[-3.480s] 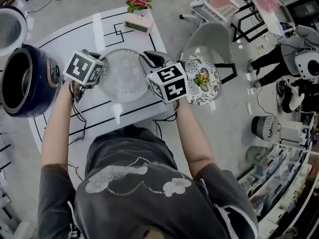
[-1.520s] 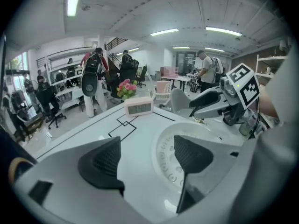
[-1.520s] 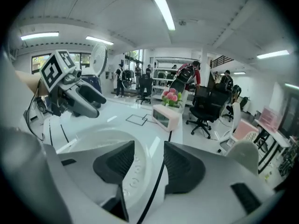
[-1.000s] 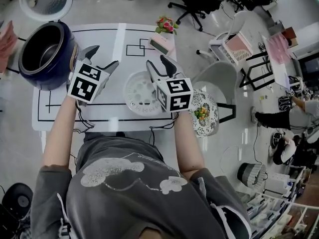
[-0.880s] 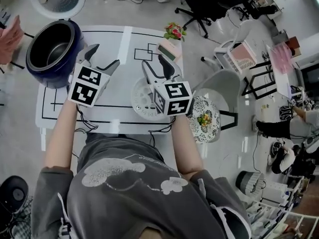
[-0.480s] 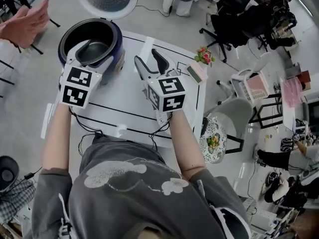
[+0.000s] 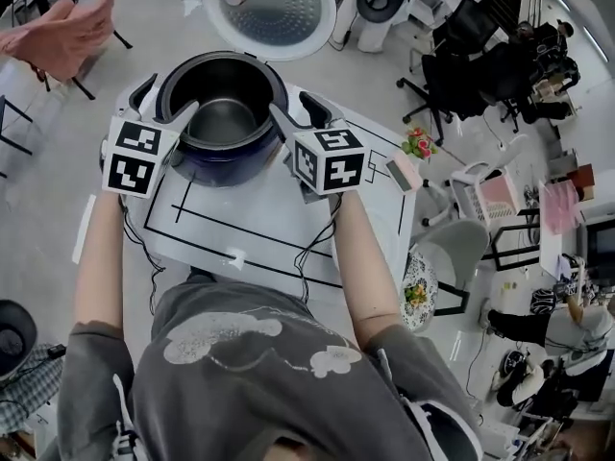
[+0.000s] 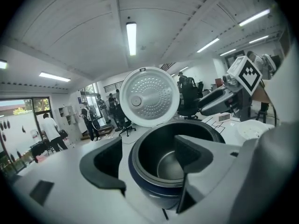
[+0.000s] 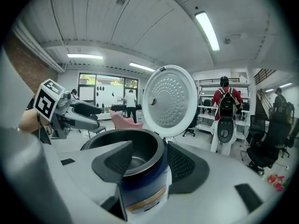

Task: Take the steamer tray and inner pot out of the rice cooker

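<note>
The dark blue rice cooker (image 7: 223, 157) stands on the white table with its lid (image 7: 269, 6) swung up. The dark inner pot (image 7: 224, 118) sits inside it. My left gripper (image 7: 165, 102) is open at the cooker's left side; in the left gripper view (image 8: 149, 167) the pot's rim (image 8: 154, 169) runs between its fingers without being pressed. My right gripper (image 7: 303, 113) is open at the cooker's right side, its jaws having just been opening; in the right gripper view (image 9: 149, 164) the cooker wall (image 9: 145, 185) lies between them, unpressed. A white round tray (image 8: 252, 127) lies far right on the table.
The table (image 7: 259, 229) carries black line markings. A small flower pot (image 7: 418, 144) and a pale box (image 7: 404, 173) sit at its far right corner. A plate of food (image 7: 418, 291) rests on a chair. A pink cloth (image 7: 72, 32) hangs at the upper left. People (image 9: 226, 104) stand in the background.
Both grippers have travelled left across the table, away from the white tray, and now flank the rice cooker. The head view has swung with them, so the cooker sits centred.
</note>
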